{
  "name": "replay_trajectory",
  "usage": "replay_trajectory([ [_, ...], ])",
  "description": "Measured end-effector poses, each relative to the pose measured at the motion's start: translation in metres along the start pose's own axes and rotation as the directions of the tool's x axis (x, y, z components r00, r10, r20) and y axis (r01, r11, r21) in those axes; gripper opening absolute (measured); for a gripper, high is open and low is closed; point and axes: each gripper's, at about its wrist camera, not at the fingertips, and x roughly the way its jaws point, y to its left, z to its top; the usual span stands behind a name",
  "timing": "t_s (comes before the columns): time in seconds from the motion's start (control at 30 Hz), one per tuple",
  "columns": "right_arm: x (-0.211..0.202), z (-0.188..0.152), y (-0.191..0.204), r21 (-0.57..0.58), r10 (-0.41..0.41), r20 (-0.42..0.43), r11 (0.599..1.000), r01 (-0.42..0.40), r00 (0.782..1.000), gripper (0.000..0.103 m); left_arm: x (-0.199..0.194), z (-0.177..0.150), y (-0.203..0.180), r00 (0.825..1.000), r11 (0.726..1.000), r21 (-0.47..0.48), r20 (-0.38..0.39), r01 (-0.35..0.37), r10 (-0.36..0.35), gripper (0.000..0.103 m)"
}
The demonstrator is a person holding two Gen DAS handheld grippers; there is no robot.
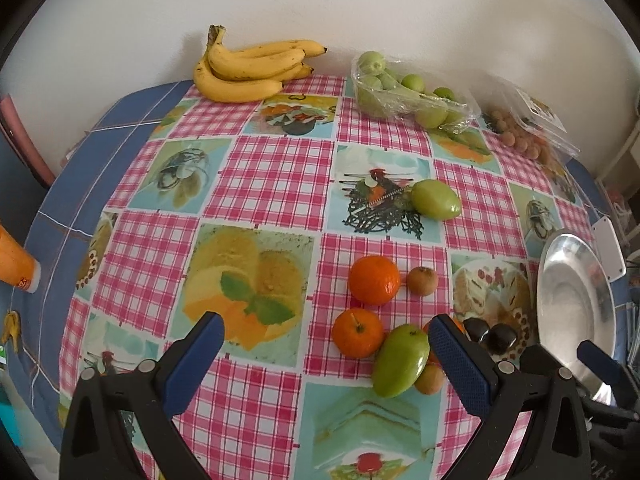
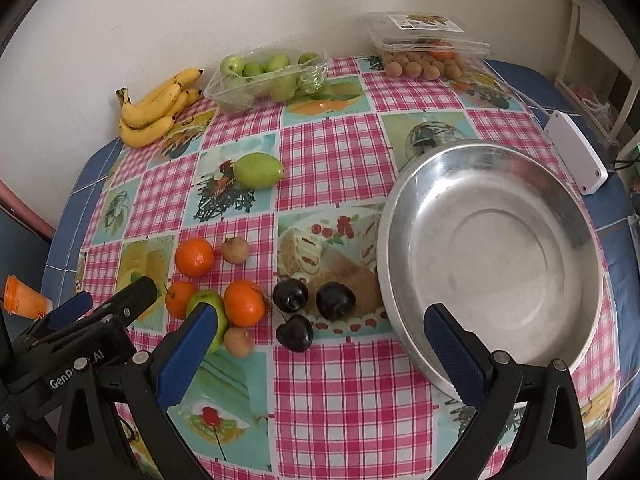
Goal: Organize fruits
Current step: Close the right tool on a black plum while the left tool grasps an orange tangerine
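Left wrist view: left gripper [image 1: 326, 354] hovers over the tabletop [image 1: 264, 176], fingers [image 1: 196, 364] wide apart, nothing between them. Just ahead: loose fruit cluster w/ two oranges [image 1: 374, 280], a green mango [image 1: 401, 361], small brown fruits [image 1: 422, 281], dark plums [image 1: 494, 336]. Second green mango [image 1: 436, 200] lies further back, alone. Bananas [image 1: 248, 68] and a pack of green fruit [image 1: 408, 92] by the wall. Steel bowl [image 1: 576, 304] at right.

Right wrist view: right gripper [image 2: 320, 360] also has fingers apart, empty, low over the tabletop btw the plums [image 2: 336, 300] and the bowl [image 2: 492, 256]. Left gripper [image 2: 80, 320] visible at left, beside the cluster.
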Motion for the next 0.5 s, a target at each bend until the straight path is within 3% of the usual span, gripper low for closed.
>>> replay_trajectory([
  [0.3,0.013,0.008,-0.002,0.025,0.006,-0.073,1.0,-0.004,0.997,0.103,0.021,0.014,0.003,0.992,0.992,-0.09,-0.09,0.085,-0.093,0.101],
  [0.5,0.024,0.011,0.004,0.013,0.004,-0.111,1.0,-0.002,0.994,0.098,0.028,0.019,0.003,0.98,0.982,-0.131,-0.127,0.135,-0.151,0.094],
])
